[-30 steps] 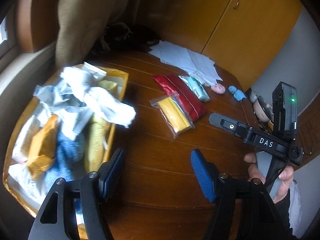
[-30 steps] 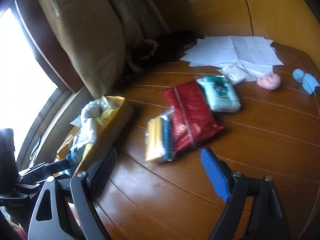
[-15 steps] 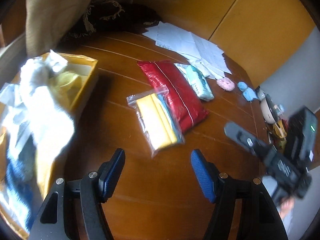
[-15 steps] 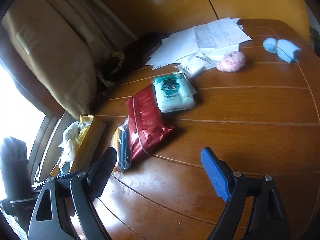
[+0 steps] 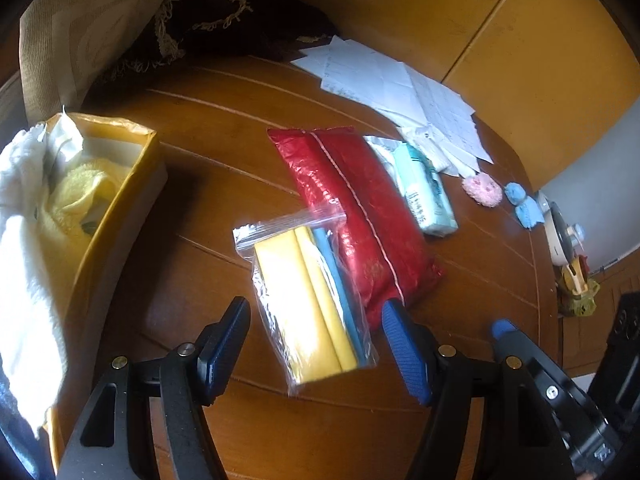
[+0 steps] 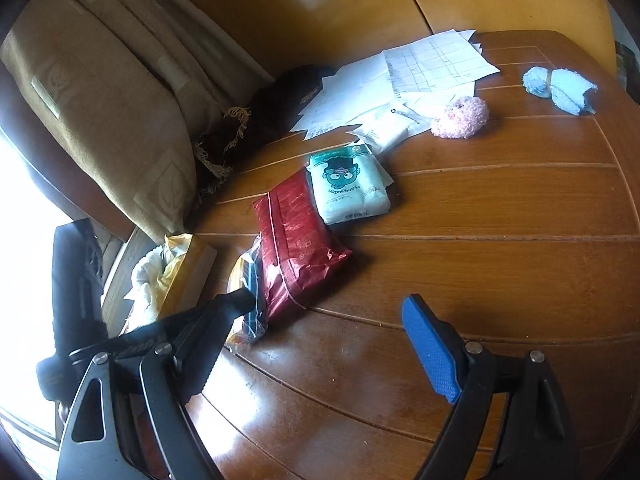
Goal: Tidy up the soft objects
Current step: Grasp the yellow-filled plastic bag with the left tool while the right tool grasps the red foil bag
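The left gripper [image 5: 314, 344] hangs wide open and empty over the near end of the clear bag [image 5: 310, 304]; the right gripper [image 6: 316, 348] is also wide open, empty. Behind the bag lie the red pack [image 5: 356, 216], then the tissue pack [image 5: 426, 196]

Blk gripper frames, silver screws, ribbed blue pads on fingers [image 5: 404, 348].

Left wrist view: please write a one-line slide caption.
Open left gripper above a zip bag beside a red pouch on the wooden table.
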The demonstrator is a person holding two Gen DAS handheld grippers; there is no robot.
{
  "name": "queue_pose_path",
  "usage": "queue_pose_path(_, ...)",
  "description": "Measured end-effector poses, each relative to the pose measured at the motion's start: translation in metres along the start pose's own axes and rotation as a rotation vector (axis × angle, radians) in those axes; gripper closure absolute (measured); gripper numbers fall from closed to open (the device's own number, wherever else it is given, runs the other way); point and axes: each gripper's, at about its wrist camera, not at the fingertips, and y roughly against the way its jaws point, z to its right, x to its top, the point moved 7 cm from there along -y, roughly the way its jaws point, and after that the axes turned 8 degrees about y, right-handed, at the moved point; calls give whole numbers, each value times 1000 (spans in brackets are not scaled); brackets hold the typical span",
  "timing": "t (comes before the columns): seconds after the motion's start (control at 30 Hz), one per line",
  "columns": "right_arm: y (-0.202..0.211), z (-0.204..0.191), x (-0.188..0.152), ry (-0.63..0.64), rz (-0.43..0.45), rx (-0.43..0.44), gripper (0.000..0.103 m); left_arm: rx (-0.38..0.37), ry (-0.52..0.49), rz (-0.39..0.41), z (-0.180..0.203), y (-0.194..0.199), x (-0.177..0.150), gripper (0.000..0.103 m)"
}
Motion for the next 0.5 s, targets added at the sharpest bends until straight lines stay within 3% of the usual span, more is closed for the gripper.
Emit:
queue_pose_path(0.13,-2,3,-1,-12,-4,3,17,9,15,15,-3,-5,-1,32)
queue_pose_path(0.2,-3,3,-1,-12,-7,0,17,27,5,34,-4,-5,-1,46)
queue_pose_path(0.23,-4,2,-2,-10,-8,-1,17,36,-3,37,-5,-4,-2,59)
queue_pose_path(0.5,-7,4,-3,2,-7,-15,17,9,-11,26,-23,12,-20,63)
